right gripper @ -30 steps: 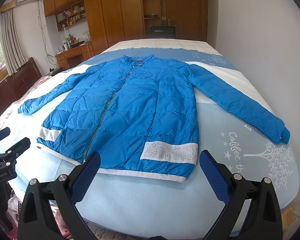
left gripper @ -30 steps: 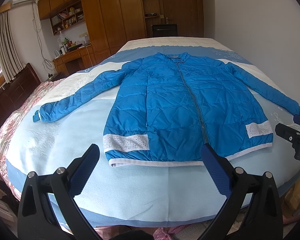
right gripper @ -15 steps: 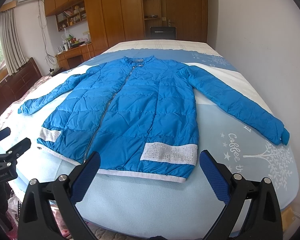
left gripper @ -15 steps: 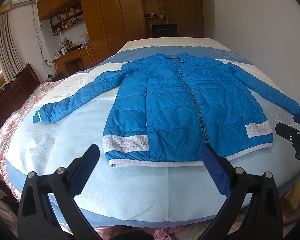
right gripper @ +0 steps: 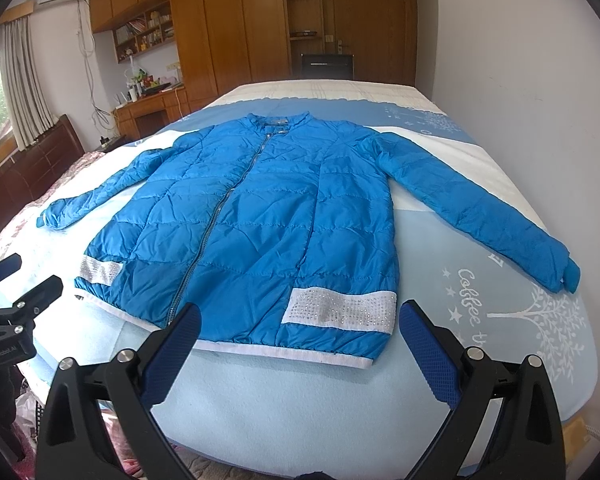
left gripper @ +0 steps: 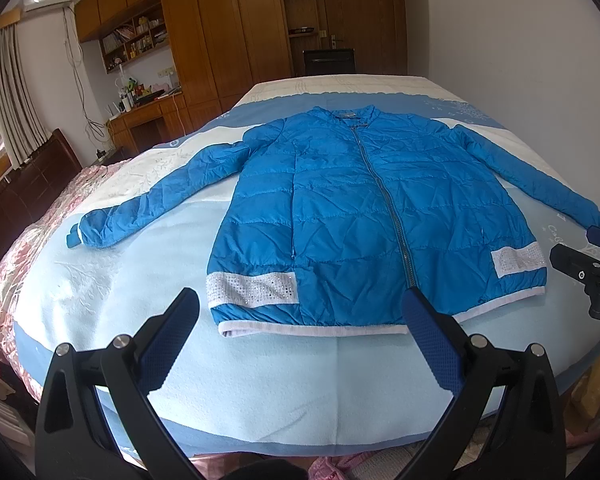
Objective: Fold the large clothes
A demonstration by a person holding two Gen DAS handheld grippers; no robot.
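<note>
Jacket [left gripper: 364,216], blue and quilted, lies flat and zipped on the bed [left gripper: 260,380], front up, collar toward the far end, both sleeves spread out to the sides, its white hem nearest the cameras. Left gripper [left gripper: 300,336] hovers off the near edge of the bed, fingers [left gripper: 168,344] spread wide and holding nothing, with the hem showing between them. Right gripper [right gripper: 300,344] hovers beside it, fingers [right gripper: 428,352] equally wide apart and empty, over the hem corner with the white studded patch [right gripper: 340,312]. Each gripper shows at the edge of the other's view, well apart from the jacket. A pink quilt [left gripper: 24,248] lies along the bed's left side next to a dark headboard [left gripper: 32,184]. Beyond stand a desk [left gripper: 148,116] with clutter, wooden wardrobes [left gripper: 228,32] and a dark chair [left gripper: 330,62] at the far end. A white wall [right gripper: 532,80] runs close along the bed's right side
</note>
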